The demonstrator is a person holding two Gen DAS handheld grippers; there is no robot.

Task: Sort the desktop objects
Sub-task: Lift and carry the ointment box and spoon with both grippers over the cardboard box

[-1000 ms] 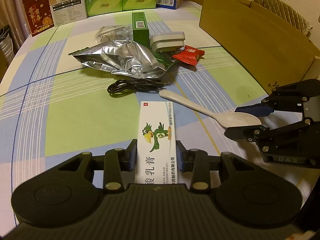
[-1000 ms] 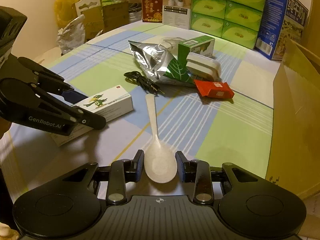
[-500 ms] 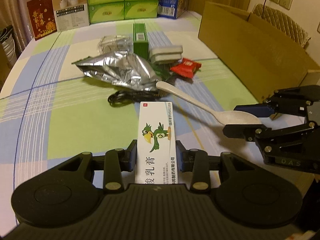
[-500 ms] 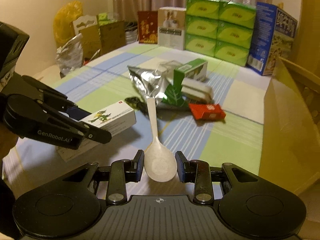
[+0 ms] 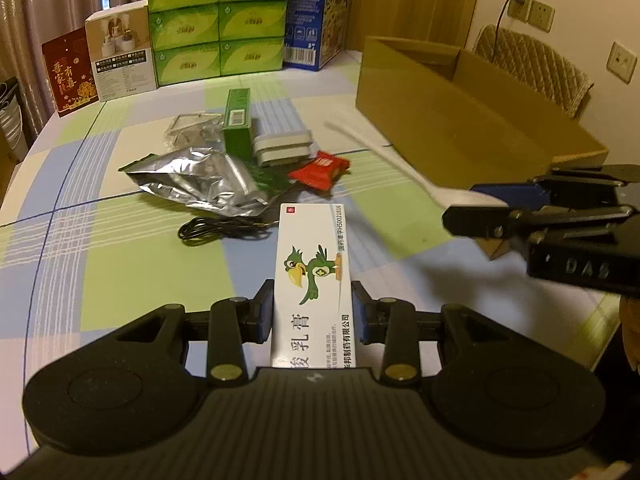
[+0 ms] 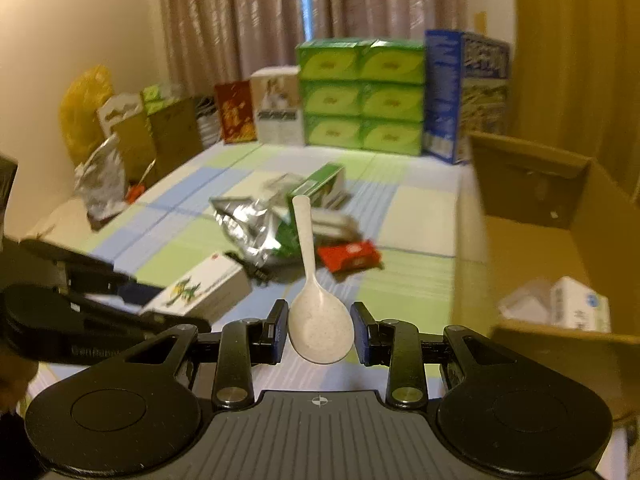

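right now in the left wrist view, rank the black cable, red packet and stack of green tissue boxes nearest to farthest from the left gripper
1. black cable: on the cloth just ahead of the left gripper, slightly left.
2. red packet: further out, beside the foil bag, about straight ahead.
3. stack of green tissue boxes: at the table's far edge, by the curtain.

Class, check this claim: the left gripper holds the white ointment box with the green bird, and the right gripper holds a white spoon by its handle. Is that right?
One detail is wrong. The right gripper grips the white spoon by its bowl, with the handle pointing away, as the right wrist view shows. The left gripper does hold the white ointment box.
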